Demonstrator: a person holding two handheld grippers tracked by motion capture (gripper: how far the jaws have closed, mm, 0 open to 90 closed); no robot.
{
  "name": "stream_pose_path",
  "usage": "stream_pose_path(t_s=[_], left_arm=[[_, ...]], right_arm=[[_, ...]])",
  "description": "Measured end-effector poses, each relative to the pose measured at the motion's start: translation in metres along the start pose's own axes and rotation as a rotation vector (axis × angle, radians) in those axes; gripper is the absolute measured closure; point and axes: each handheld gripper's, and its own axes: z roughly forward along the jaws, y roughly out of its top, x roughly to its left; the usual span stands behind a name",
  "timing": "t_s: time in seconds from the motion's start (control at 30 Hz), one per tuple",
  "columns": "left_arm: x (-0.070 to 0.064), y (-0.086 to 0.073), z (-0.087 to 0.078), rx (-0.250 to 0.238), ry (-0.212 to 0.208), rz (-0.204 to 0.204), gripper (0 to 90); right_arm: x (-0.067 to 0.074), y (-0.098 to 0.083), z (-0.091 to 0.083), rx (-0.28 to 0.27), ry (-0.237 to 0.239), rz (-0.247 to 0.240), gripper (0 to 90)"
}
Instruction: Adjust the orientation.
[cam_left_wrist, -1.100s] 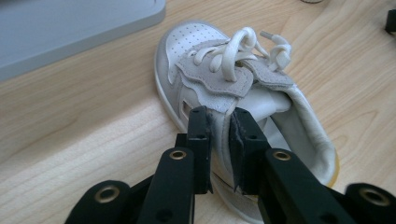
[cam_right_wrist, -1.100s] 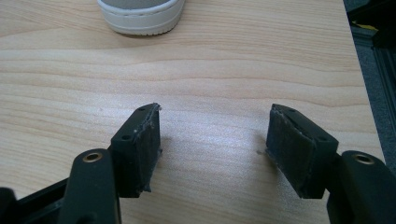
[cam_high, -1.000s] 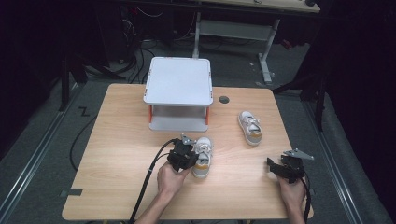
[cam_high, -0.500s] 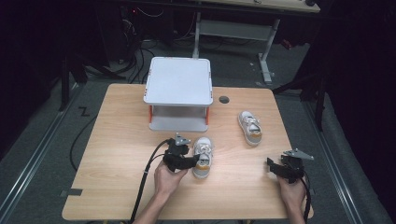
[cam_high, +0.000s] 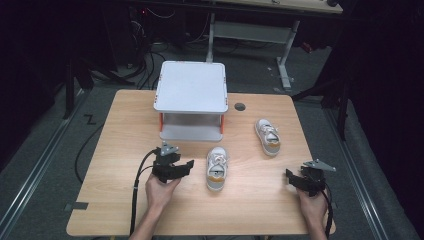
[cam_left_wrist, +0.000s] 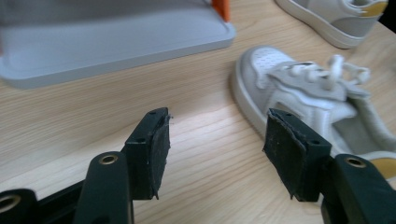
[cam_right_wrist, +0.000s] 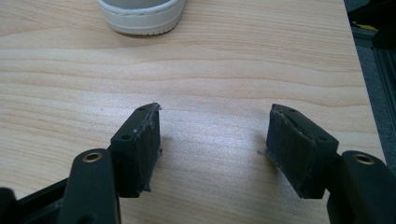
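Shoe (cam_high: 217, 168) stands on table (cam_high: 115, 150), just right of left gripper (cam_high: 184, 166), apart from pads. Left jaws have just been opening, now released; gripper has drawn back from shoe since half second ago. Placement judged complete. Right gripper (cam_high: 290, 176) released, idle, well right of shoe.

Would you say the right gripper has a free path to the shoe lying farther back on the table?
Probably yes. The right gripper is open and holds nothing, and only bare table lies between it and the far shoe. The near shoe sits off to the side.
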Motion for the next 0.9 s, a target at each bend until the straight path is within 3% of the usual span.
stream_pose_path(t_s=[0.17, 0.4, 0.9], left_arm=[[0.020, -0.008, -0.006, -0.014, 0.041, -0.031, 40.5], [0.031, -0.012, -0.003, 0.000, 0.099, -0.013, 40.0], [0.056, -0.035, 0.010, 0.019, 0.217, -0.024, 39.9]], right_arm=[[0.000, 0.000, 0.000, 0.000, 0.001, -0.001, 35.2], [0.000, 0.000, 0.000, -0.002, 0.006, -0.004, 37.4], [-0.001, 0.001, -0.001, -0.012, 0.018, -0.003, 58.6]])
